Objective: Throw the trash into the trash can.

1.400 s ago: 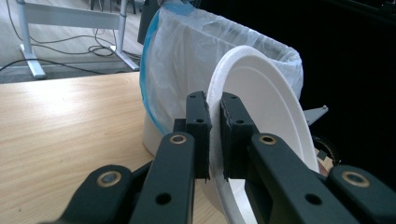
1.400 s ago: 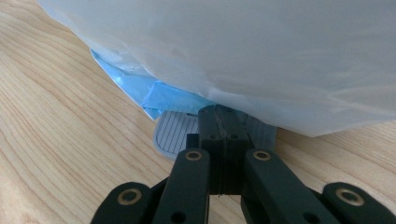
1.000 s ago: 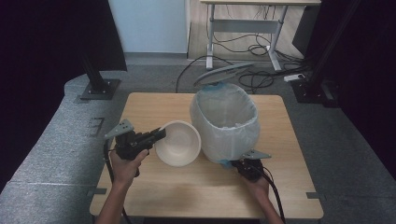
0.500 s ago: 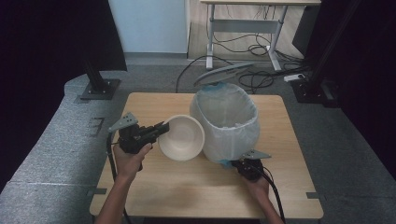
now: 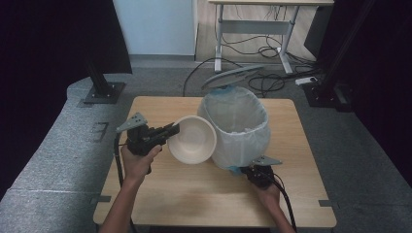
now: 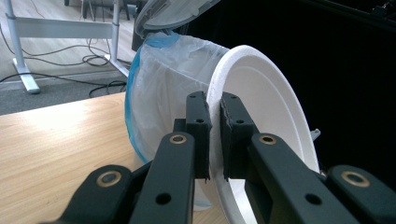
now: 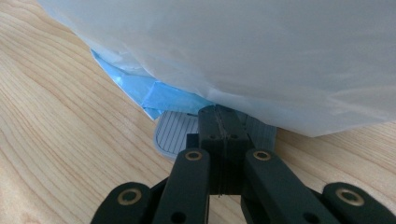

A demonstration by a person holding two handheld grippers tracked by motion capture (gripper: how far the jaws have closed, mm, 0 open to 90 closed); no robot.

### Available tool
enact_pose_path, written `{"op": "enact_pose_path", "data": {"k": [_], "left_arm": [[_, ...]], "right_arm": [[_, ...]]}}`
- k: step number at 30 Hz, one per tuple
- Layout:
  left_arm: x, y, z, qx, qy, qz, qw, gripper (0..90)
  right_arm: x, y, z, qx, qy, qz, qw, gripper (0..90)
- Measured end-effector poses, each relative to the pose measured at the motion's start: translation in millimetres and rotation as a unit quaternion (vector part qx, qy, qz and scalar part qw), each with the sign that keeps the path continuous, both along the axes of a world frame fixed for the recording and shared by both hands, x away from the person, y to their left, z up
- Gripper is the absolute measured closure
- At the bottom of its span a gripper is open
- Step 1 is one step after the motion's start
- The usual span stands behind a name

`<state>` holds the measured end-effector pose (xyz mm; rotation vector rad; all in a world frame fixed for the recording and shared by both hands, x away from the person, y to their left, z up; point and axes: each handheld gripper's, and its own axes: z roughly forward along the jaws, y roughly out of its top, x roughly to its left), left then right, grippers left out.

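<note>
Room: grey carpet around a light wooden table (image 5: pixel 194 204), black curtains at both sides, a white desk frame and cables on the floor beyond the far edge.
Left claw: the left gripper (image 5: pixel 167 133) is carried above the left half of the table, jaws pointing across toward the bin.
Left claw state: jaws nearly together, pinched on the rim of the white bowl (image 5: pixel 192 139); in the left gripper view one pad lies on the outside of the rim and the other on the inside.
Bowl: held off the table and tipped on edge, hollow facing the high camera; it juts out past the jaw tips, its far rim just beside the bin's bag.
Bin: the pedal bin (image 5: pixel 240 126), lined with a white bag, lid (image 5: pixel 233 76) raised, stands directly ahead of the left claw, beyond the bowl.
Right claw: the right gripper (image 5: pixel 245 171) sits low at the bin's near foot.
Right claw state: jaws fully together, gripping nothing; tips rest on the grey ribbed pedal (image 7: pixel 173 133), directly under the bulging bag.
</note>
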<state>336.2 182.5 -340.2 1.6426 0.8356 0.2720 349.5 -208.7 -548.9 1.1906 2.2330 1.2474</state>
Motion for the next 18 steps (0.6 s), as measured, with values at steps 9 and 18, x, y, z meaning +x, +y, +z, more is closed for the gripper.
{"op": "enact_pose_path", "data": {"k": [9, 18], "left_arm": [[6.2, -3.5, 2.7, -0.001, 0.003, -0.002, 1.0, 83.7], [8.4, -8.9, 8.6, 0.002, -0.001, -0.004, 1.0, 83.7]], "right_arm": [[-0.1, 0.1, 0.0, -0.001, 0.0, 0.0, 1.0, 89.2], [-0.3, 0.3, 0.1, -0.001, 0.0, 0.0, 1.0, 89.2]]}}
